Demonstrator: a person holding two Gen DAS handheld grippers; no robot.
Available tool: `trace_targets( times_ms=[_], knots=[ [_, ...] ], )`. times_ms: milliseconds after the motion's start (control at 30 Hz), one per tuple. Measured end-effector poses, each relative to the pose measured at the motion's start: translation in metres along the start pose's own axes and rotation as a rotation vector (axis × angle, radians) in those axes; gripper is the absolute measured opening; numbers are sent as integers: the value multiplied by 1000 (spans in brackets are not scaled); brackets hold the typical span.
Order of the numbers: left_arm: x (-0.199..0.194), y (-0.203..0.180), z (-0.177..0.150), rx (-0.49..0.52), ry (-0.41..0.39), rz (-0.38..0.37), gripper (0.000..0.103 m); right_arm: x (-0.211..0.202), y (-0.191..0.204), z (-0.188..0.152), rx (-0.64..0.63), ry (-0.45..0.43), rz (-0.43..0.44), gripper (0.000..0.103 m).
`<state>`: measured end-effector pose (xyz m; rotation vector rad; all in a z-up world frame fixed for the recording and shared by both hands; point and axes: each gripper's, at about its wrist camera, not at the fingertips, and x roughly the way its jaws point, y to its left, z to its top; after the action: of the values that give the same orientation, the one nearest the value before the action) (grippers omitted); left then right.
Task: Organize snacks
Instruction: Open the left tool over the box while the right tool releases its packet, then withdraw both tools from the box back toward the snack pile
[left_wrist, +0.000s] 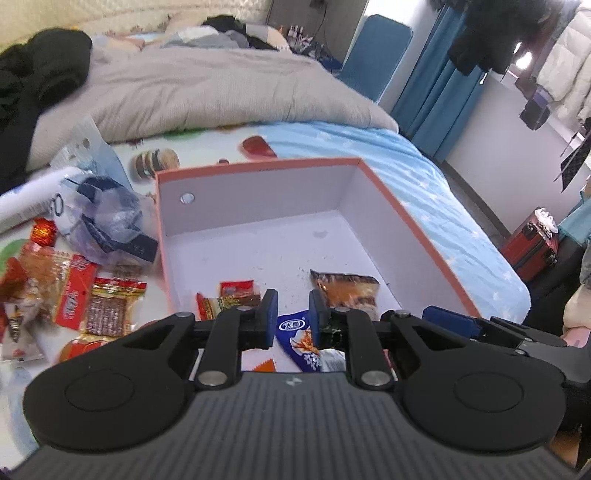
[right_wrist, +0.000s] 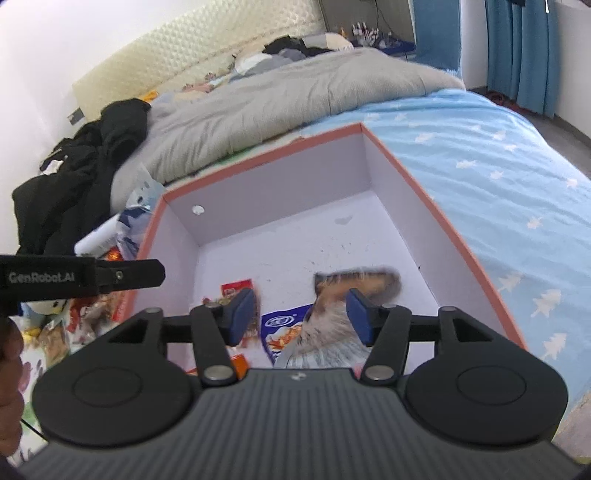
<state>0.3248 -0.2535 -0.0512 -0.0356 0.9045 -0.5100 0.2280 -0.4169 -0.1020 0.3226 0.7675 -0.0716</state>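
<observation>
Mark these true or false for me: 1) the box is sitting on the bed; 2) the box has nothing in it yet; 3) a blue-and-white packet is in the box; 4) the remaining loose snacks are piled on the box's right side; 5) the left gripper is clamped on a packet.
1) True. The box rests on the bed sheet.
2) False. Several packets already lie in it, including a red packet and a brown packet.
3) True. The blue-and-white packet lies on the box floor near the front.
4) False. The loose snacks lie on the bed left of the box.
5) False. The left gripper has its jaws apart, with nothing pressed between them.
</observation>
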Motion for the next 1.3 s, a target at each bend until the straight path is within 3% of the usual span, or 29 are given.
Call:
trace_targets(
  times_ms=[333, 867, 1300],
  knots=[
    [-100, -2, -40, -8, -81, 18, 19, -73, 30, -19, -22, -80, 30, 58],
    [-242, 20, -142, -52, -189, 76, 19, -171, 92, -79, -84, -180, 105, 58],
    [-296, 39, -207, -134, -229, 158, 19, -198, 127, -122, -174, -156, 187, 58]
  ],
)
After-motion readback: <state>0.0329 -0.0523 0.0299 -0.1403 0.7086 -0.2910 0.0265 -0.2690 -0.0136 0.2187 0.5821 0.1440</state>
